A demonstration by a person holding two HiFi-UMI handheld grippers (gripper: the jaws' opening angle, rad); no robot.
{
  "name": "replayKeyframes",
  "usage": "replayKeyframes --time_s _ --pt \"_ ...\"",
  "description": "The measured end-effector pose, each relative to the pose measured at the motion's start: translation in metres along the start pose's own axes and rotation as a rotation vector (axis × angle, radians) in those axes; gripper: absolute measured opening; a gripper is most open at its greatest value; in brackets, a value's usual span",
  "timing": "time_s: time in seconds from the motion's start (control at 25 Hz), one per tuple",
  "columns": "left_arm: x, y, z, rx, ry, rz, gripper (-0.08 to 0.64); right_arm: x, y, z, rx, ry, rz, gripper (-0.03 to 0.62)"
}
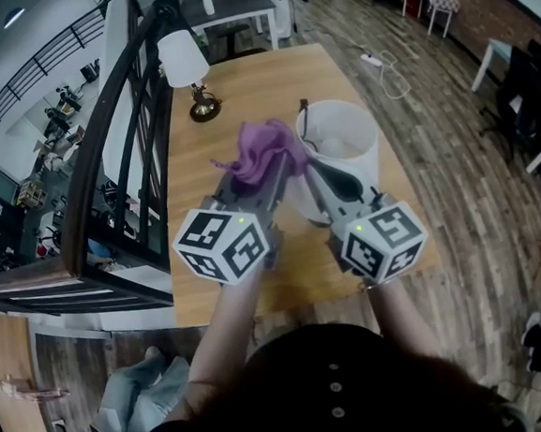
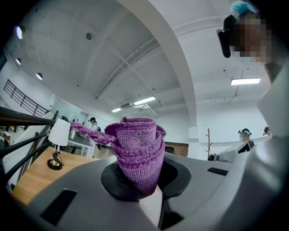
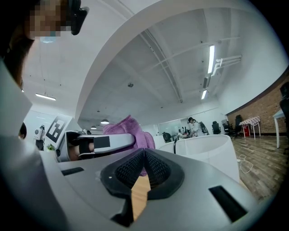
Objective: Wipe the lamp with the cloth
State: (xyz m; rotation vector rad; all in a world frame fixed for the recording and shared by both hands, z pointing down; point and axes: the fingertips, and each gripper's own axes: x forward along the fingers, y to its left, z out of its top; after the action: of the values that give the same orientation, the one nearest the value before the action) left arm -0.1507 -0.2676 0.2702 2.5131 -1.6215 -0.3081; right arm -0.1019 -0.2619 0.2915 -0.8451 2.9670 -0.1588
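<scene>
The left claw (image 2: 141, 184) was clenched tight on the purple cloth (image 2: 137, 151). The cloth stuck up out of the jaws in a soft roll, and one end flopped out to the side. The right claw (image 3: 143, 155) was shut too, but it had nothing in it.

The lamp (image 1: 187, 65) stood at about 11 o'clock from the cloth in the head view. It was well apart from both claws, on the far left part of the table. In the left gripper view it showed at about 9 o'clock from the cloth. The lamp stood straight up, with its white shade on top and its small round foot on the wood. The left claw was the nearer one to it, and that was the one with the cloth. So I think the next move was to carry the cloth forward and a bit left until it met the shade. No wiping had begun.

A big white tub (image 1: 344, 143) stood at about 3 o'clock from the cloth, close to the right claw. I could not tell if they touched.

The table (image 1: 268, 79) was pale wood and smooth. A dark railing (image 1: 119, 148) ran along its left side. The room was big and open, with a wood floor, a high white ceiling, a brick wall and people far away at desks.
</scene>
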Motion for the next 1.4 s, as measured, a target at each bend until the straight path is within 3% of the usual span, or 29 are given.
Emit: replayKeyframes --time_s 0.4,1.4 --pt "0.007 0.006 -0.008 -0.021 0.024 -0.006 0.061 -0.001 0.001 0.006 0.003 -0.015 -0.002 0.012" --pt "-0.005 0.018 -0.058 -0.104 0.120 0.036 0.061 -0.022 0.001 -0.026 0.059 0.045 -0.065 0.012"
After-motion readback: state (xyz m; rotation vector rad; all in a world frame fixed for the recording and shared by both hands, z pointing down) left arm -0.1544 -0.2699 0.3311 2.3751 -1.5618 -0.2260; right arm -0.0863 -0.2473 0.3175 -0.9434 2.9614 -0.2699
